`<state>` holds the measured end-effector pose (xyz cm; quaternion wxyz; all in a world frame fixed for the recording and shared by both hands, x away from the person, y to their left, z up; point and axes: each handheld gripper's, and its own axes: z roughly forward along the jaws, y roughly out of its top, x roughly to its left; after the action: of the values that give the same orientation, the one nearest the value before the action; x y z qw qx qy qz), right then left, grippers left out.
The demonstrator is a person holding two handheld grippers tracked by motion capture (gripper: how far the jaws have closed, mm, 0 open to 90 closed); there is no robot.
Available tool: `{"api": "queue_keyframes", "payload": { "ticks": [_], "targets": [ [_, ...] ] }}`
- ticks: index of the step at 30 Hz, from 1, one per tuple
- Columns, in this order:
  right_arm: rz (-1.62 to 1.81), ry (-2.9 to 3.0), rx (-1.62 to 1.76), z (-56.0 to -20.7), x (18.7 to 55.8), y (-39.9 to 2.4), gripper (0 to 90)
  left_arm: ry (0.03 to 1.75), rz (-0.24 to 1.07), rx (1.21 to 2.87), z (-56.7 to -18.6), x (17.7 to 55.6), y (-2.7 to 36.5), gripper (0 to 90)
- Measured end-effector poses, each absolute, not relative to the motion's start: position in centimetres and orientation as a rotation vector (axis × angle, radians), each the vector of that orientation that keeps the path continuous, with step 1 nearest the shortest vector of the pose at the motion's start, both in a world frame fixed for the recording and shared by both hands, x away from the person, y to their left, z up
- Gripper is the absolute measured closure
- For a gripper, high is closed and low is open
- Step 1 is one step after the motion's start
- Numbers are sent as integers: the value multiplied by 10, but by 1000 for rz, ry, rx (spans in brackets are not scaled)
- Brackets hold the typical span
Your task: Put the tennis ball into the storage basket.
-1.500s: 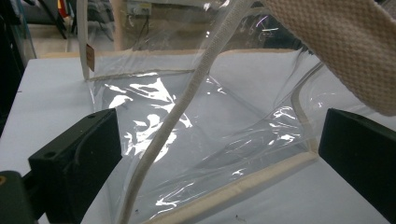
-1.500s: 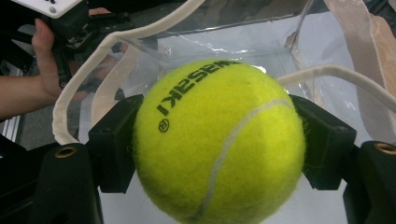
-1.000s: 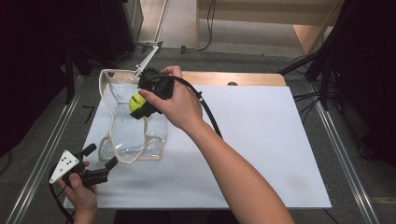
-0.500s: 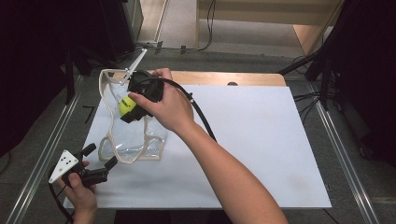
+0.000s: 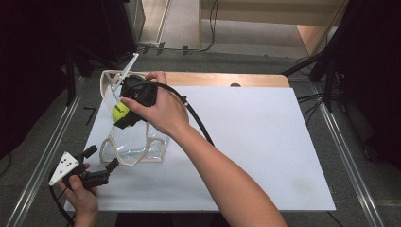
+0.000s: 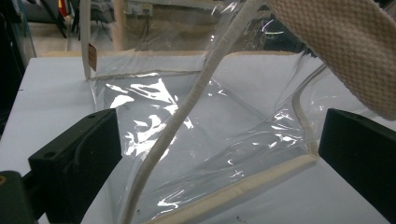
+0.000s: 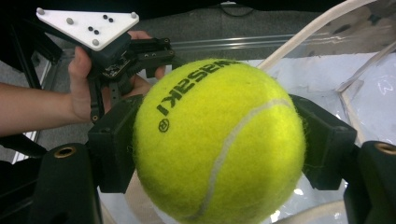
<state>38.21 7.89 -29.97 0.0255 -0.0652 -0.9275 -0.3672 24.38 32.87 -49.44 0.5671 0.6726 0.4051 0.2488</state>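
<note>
Above the clear bag's open mouth: tennis ball clamped in the right gripper.

Item one, tennis ball [image 7: 215, 140], yellow-green with dark lettering, pinched on both sides by the black jaws of the right gripper [image 5: 124, 113]; it hangs over the upper left part of the table, at the mouth of the bag. Item two, clear plastic bag [image 6: 205, 140] with cream woven trim and a cream strap [image 6: 327, 51], standing on the white table sheet [image 5: 255, 142], its rim raised toward the far left corner. Item three, left gripper [image 5: 101, 163], held in the left hand [image 5: 82, 198] near the table's front left edge, jaws spread apart with the bag's lower corner and trim between them, pads not pressing on it. Black cable [image 5: 194, 118] trails from the right gripper across the right hand [image 5: 163, 111].
</note>
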Motion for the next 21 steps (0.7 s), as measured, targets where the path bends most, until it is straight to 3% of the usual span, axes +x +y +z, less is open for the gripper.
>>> {"api": "queue_keyframes", "payload": {
  "ticks": [10,12,15,21],
  "targets": [
    [-1095,-2890,-197,-306,380,87,221,951,584,1580,-494,244,329,0],
    [-1129,-2905,-202,-306,379,88,71,951,583,1580,-494,244,329,0],
    [-1181,-2912,-220,-302,377,87,0,949,585,1583,-494,244,329,0],
    [-1192,-2925,-243,-298,375,78,0,949,582,1584,-494,244,329,0]
  ]
}}
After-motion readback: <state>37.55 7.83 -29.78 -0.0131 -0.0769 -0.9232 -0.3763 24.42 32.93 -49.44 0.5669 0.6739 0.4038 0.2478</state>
